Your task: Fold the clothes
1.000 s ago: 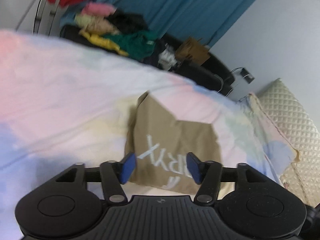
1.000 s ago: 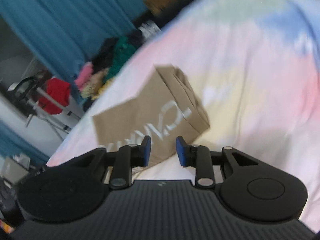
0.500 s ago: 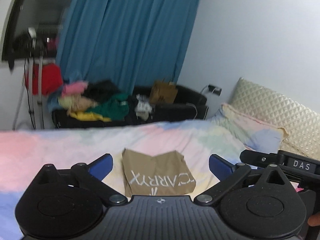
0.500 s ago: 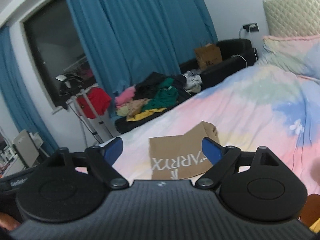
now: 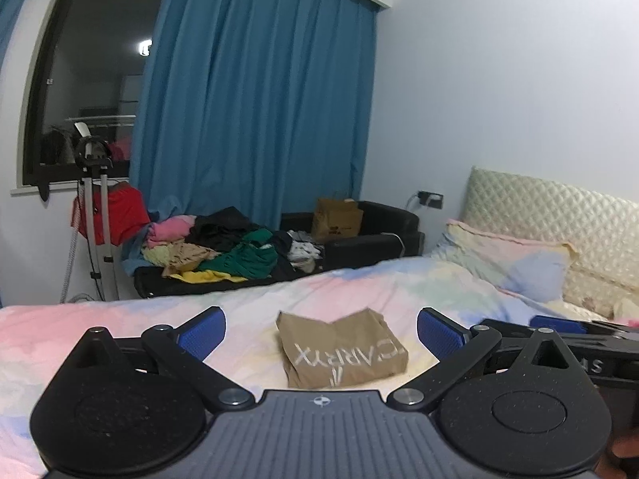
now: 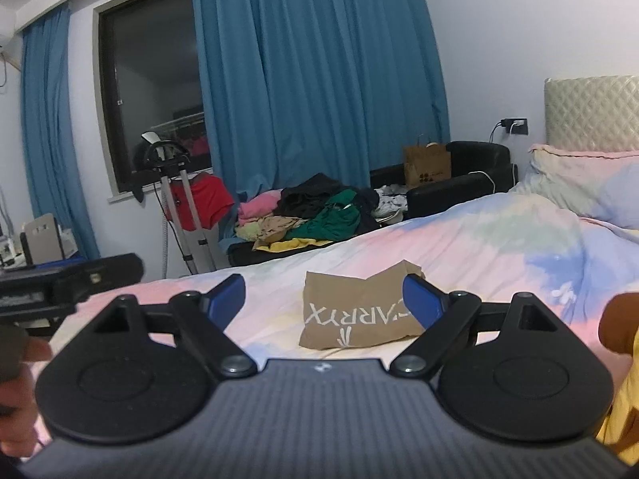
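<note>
Your left gripper (image 5: 321, 329) stands with its blue-padded fingers (image 5: 203, 333) spread as wide as they go, nothing between the pads, held above the near part of the bed (image 5: 120, 319). Your right gripper (image 6: 323, 299) is likewise fully spread and holds nothing; its blue pads (image 6: 225, 297) frame the garment from above without touching it. The folded tan garment (image 5: 343, 349), printed with white lettering that reads upside down from your side, lies flat on the pastel tie-dye bedspread (image 6: 499, 247), in the middle of the bed and just beyond both sets of fingertips. In the left wrist view the right gripper's black body (image 5: 567, 339) shows at the right edge, beside the left one; in the right wrist view the left gripper's body (image 6: 68, 283) shows at the left edge. Your fingers (image 6: 24, 355) appear at the lower left of the right wrist view, and a yellow sleeve (image 6: 623, 419) at its lower right. Beyond the bed a black sofa (image 5: 379, 235) carries a heap of unfolded clothes (image 5: 231, 247) in pink, black, green, yellow and beige, with a brown paper bag (image 5: 337, 219) standing on the seat to the right of the heap. A garment steamer stand (image 5: 96, 207) with a red garment (image 5: 120, 211) stands left of the sofa, before the dark window (image 5: 92, 80) and the blue curtain (image 5: 255, 99). A pillow (image 5: 511, 255) leans on the quilted headboard (image 5: 559, 207) at the right.
</note>
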